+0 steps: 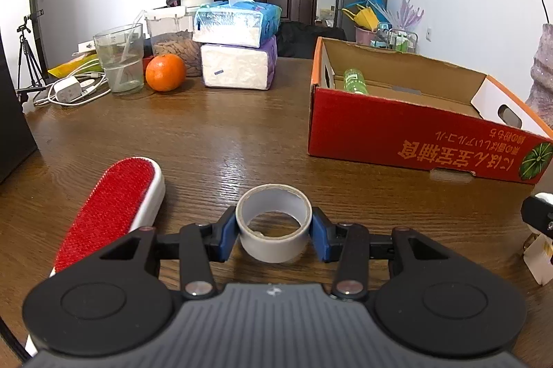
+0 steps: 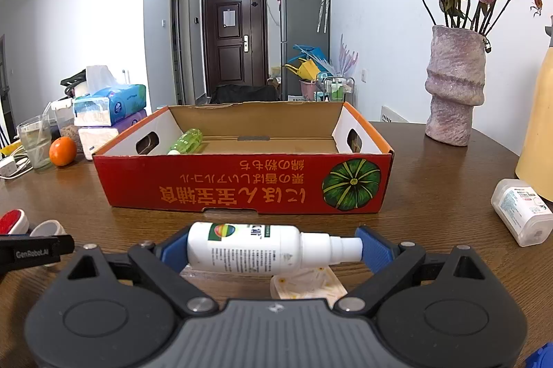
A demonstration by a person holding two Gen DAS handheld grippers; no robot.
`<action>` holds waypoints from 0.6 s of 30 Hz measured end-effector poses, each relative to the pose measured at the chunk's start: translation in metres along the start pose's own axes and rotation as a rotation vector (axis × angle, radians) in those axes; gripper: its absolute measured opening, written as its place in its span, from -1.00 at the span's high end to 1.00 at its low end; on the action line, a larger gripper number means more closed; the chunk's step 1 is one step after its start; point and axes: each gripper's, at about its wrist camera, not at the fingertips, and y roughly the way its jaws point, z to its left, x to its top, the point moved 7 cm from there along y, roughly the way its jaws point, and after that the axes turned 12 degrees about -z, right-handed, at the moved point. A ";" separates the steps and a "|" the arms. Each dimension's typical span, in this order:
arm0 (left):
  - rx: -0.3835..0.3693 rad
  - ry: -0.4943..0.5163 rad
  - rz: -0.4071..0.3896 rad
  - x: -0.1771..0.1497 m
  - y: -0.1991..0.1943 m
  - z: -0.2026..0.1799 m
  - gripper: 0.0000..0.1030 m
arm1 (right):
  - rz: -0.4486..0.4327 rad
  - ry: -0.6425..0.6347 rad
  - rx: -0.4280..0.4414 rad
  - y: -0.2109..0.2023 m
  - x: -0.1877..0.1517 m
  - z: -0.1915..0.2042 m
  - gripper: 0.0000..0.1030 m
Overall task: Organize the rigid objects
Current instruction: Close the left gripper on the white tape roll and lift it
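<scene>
My left gripper [image 1: 273,231] is shut on a white tape roll [image 1: 273,250] that stands on the wooden table, a blue pad pressing each side. A red lint brush [image 1: 110,209] lies just left of it. My right gripper [image 2: 273,247] is shut on a white spray bottle [image 2: 249,247] held sideways, one pad on its base and one on its nozzle cap. Ahead stands the open red cardboard box [image 2: 242,191], with a green bottle [image 2: 186,141] lying in its left part. The same box [image 1: 397,129] sits to the right in the left wrist view.
A small white container [image 2: 522,212], a vase of dried roses [image 2: 452,84] and a yellow jug [image 2: 539,133] stand at the right. An orange [image 1: 165,72], a glass [image 1: 121,60], tissue packs [image 1: 238,57] and a charger fill the far left. A flat sachet [image 2: 307,285] lies under the spray bottle.
</scene>
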 end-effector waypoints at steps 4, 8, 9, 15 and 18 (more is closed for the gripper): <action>0.002 -0.015 -0.023 0.005 -0.006 0.004 0.13 | 0.000 0.000 0.001 0.000 0.000 0.000 -0.88; 0.009 -0.024 -0.045 0.011 -0.012 0.006 0.13 | -0.001 0.002 0.002 0.000 0.000 0.000 -0.88; 0.009 -0.026 -0.050 0.012 -0.014 0.006 0.13 | -0.003 0.003 0.003 -0.001 0.001 0.000 -0.88; 0.004 -0.040 -0.092 0.021 -0.027 0.005 0.13 | -0.016 0.009 0.007 -0.004 0.005 0.000 -0.88; -0.001 -0.051 -0.114 0.027 -0.035 0.004 0.13 | -0.031 0.012 0.010 -0.008 0.009 -0.001 -0.88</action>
